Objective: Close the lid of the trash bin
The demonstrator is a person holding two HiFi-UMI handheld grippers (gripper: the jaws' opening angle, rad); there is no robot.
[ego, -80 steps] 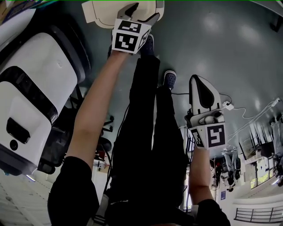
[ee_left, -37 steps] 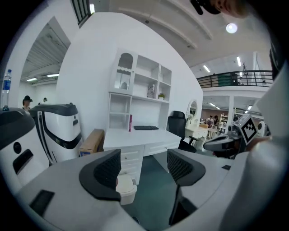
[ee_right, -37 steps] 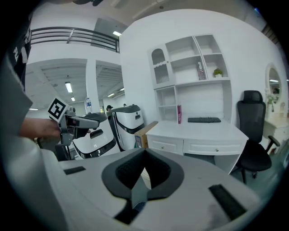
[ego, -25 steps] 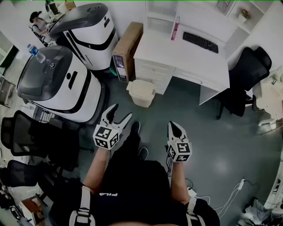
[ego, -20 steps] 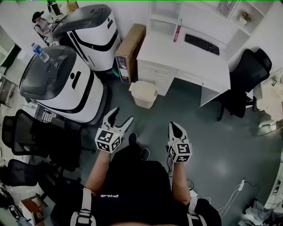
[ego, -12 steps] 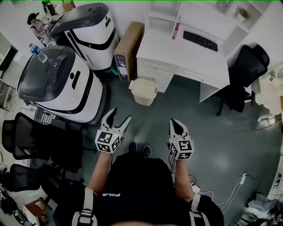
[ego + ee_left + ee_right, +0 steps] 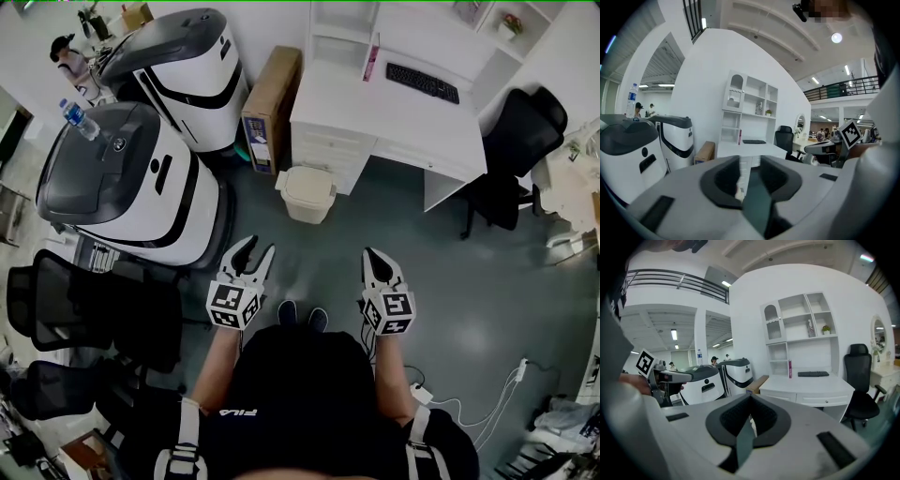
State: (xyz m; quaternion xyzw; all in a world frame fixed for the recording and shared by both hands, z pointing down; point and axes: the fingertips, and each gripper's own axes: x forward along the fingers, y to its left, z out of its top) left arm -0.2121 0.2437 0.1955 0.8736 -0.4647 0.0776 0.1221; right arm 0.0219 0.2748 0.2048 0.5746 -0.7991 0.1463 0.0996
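— The left tongs stand partly open, the jaws closing with nothing between them.
— And the trash bin?
— On the floor ahead, against the white worktop, well apart from both tongs. Its lid looks down already. The right tongs are closed and empty.
— The risk?
— Probably a needless push: pressing a seated lid could tip or shove the bin.

white desk, keyboard, cardboard box
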